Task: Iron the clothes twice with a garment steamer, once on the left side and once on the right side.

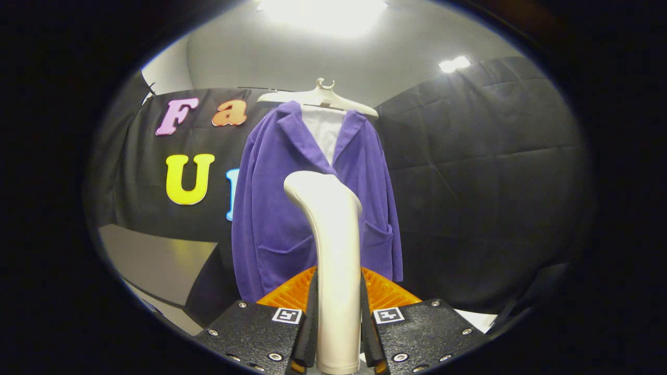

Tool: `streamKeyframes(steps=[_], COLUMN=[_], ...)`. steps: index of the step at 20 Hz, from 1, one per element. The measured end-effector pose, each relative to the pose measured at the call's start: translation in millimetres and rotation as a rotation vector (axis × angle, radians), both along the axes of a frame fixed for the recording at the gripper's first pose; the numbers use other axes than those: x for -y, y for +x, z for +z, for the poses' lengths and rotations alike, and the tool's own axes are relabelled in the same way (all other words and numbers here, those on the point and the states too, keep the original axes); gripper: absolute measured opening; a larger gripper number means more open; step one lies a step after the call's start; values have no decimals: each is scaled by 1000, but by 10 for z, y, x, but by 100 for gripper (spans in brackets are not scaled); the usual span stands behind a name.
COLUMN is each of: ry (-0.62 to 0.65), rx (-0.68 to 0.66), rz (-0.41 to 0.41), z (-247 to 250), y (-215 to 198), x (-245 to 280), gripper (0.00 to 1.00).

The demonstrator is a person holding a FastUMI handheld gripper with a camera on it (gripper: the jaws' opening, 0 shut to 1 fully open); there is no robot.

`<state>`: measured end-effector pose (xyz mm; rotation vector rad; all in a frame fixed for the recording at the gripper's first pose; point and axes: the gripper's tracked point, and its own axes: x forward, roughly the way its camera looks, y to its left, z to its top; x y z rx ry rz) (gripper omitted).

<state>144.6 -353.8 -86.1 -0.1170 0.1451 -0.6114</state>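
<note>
A purple jacket (276, 219) over a white shirt (324, 133) hangs on a pale hanger (318, 96) straight ahead of me, in front of the black cloth wall. My gripper (337, 312) is shut on the cream handle of the garment steamer (333, 250), both fingers pressing its sides. The steamer stands upright between the fingers, and its bent head reaches up before the jacket's front, near the lapel. The head's face is turned away from me, so whether it touches the cloth is hidden.
The black quilted wall (484, 172) runs behind and to the right of the jacket. A grey table surface (156, 260) lies low to the left. A bright ceiling lamp (323, 10) shines above.
</note>
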Motion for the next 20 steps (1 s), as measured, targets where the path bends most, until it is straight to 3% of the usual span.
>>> streamKeyframes(steps=[14,20], ry=[-148,-172], rx=[185,176], rz=[-35,-47], z=[1441,1630], y=[973,1361], x=[770,1093], gripper=[35,35])
